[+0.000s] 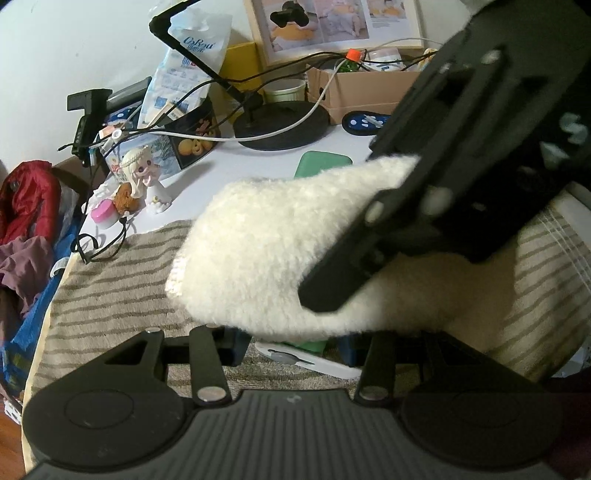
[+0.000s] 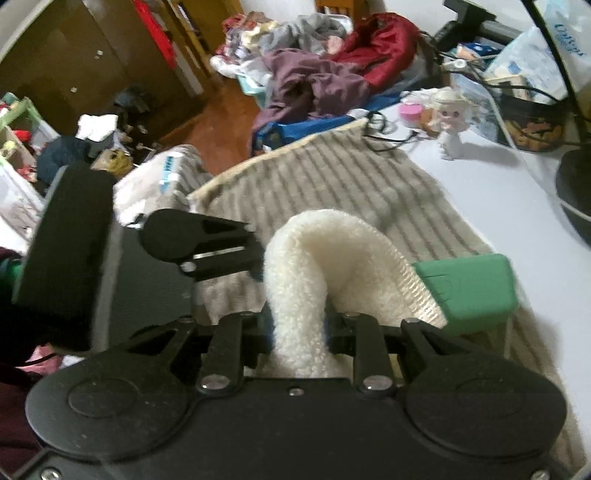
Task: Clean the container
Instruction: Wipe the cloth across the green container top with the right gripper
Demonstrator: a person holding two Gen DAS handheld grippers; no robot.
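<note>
White wall (image 1: 55, 55), wood floor (image 2: 218, 110), dark wooden wardrobe (image 2: 74, 48), clothes heap (image 2: 314, 74), cluttered white table (image 2: 517, 206).

One fleecy cloth (image 1: 258, 251), one green container (image 2: 469, 291), one doll (image 1: 142, 177)

Lived-in home room: clothes heap (image 2: 317, 74), doll (image 1: 142, 177), framed photos (image 1: 332, 26), cluttered table (image 2: 517, 206).

A striped towel (image 1: 122, 288) lay across the white worktop (image 1: 258, 166), with a doll figure (image 1: 142, 177) and pink jar (image 1: 103, 213) at ten o'clock, a black lamp base (image 1: 284, 125) and cardboard box (image 1: 365, 88) toward twelve, and red clothing (image 1: 29, 199) at nine.
</note>
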